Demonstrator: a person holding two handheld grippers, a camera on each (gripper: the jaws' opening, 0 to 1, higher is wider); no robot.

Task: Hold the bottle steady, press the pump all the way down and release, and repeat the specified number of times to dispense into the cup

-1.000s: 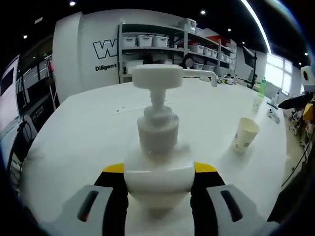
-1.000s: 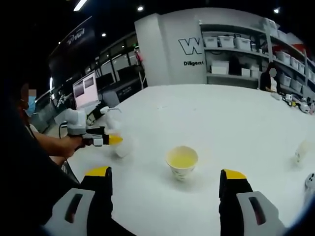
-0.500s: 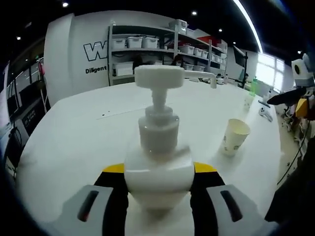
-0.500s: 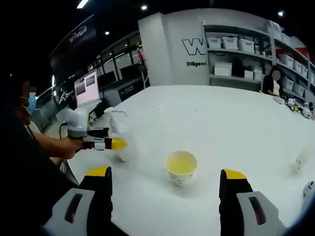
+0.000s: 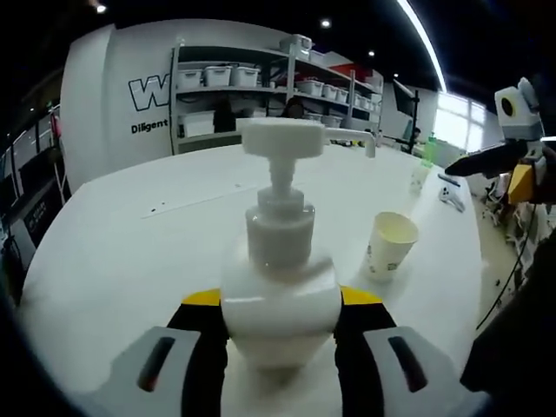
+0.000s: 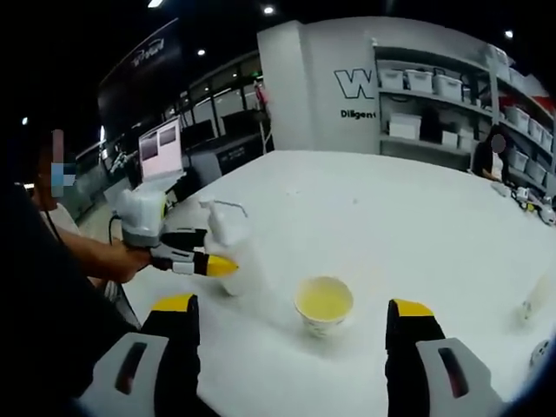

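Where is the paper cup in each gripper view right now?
Left gripper view: paper cup stands right of centre on the white table.
Right gripper view: it sits low at centre, between the jaws, yellowish inside.
Shared landmark: the pump bottle.

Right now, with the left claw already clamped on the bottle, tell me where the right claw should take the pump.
Take the pump head, the flat round disc atop the thin stem. Come from above, since it sits raised and level over the pump bottle held by the left claw. Keep off the spout side that reaches toward the paper cup; the right claw stands open.
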